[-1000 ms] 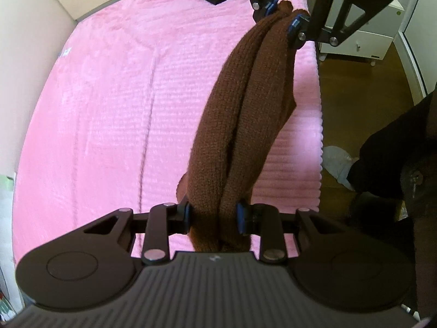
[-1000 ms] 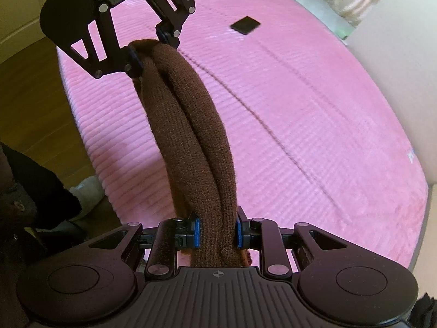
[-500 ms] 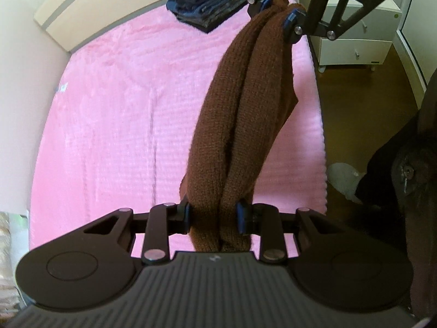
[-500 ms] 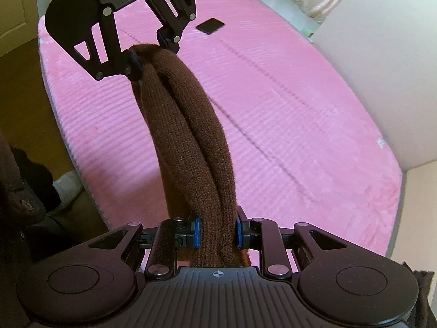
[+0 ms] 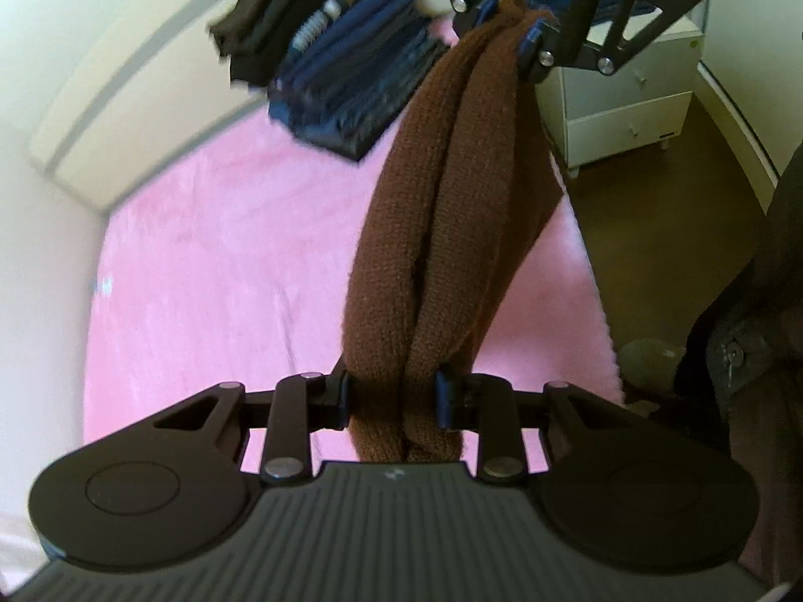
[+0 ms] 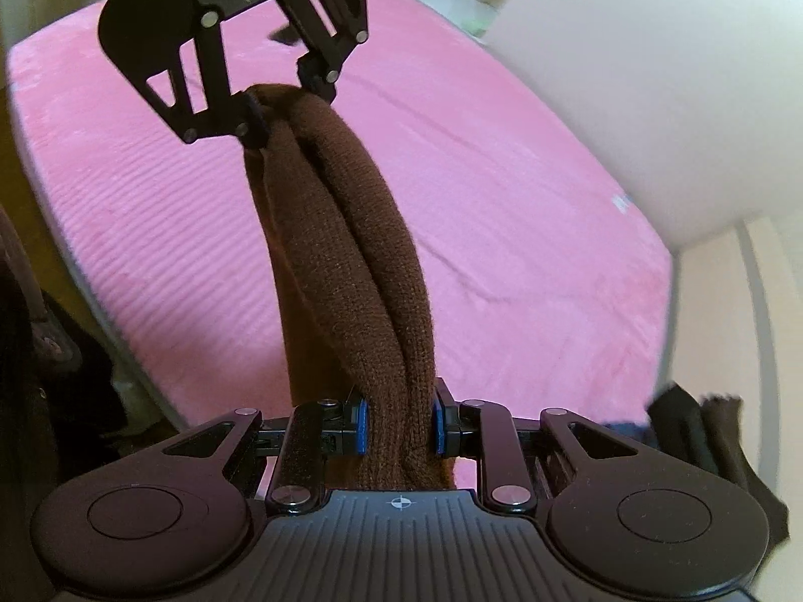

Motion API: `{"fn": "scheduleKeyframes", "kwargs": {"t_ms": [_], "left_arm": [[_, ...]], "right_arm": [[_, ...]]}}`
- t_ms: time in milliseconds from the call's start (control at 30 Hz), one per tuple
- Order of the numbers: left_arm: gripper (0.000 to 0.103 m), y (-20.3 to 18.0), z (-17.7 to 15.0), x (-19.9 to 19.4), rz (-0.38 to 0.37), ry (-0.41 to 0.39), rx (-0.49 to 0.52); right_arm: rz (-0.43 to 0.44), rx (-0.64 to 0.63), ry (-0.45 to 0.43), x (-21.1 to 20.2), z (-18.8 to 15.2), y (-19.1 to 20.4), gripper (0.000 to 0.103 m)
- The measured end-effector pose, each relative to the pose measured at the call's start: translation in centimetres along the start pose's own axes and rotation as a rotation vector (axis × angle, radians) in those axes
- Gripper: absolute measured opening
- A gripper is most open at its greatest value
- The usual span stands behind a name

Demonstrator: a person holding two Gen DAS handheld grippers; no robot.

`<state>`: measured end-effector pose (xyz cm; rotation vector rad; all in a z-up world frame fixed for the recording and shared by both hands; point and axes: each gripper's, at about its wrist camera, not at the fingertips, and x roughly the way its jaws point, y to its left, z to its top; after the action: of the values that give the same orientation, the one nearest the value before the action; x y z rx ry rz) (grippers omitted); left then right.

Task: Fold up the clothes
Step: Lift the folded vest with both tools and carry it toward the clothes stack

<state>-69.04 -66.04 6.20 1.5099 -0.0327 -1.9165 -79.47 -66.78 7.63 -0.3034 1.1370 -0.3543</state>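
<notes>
A brown knitted garment (image 5: 441, 231) is folded into a thick band and hangs in the air above the pink bed cover (image 5: 211, 261). My left gripper (image 5: 394, 399) is shut on one end of it. My right gripper (image 6: 397, 424) is shut on the other end; it shows at the top of the left wrist view (image 5: 509, 25). The garment (image 6: 346, 231) stretches between the two grippers, and the left gripper shows in the right wrist view (image 6: 281, 100). The lower part of the garment hangs out of sight below the band.
A stack of folded dark blue and black clothes (image 5: 346, 65) lies at the far end of the bed. A white drawer unit (image 5: 622, 105) stands on the brown floor (image 5: 667, 220) to the right. The person's dark clothing (image 5: 753, 361) is at the right edge. A cream wall (image 6: 652, 80) borders the bed.
Both grippers, still shut on the garment, have moved along the bed toward the stack of folded clothes, which now looms larger in the left wrist view.
</notes>
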Motion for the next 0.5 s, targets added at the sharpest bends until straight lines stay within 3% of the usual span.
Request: {"fn": "scheduleKeyframes", "kwargs": {"t_ms": [200, 300, 500], "left_arm": [[0.026, 4.3, 4.2, -0.2, 0.03, -0.132, 0.131], [0.026, 7.1, 7.5, -0.7, 0.063, -0.205, 0.196], [0.026, 13.5, 17.3, -1.1, 0.162, -0.338, 0.259]], "right_arm": [[-0.147, 0.06, 0.038, -3.1, -1.0, -4.3, 0.022], [-0.237, 0.064, 0.038, -4.8, -2.6, -9.1, 0.022], [-0.413, 0.068, 0.033, -8.2, -6.0, -19.1, 0.022]]}}
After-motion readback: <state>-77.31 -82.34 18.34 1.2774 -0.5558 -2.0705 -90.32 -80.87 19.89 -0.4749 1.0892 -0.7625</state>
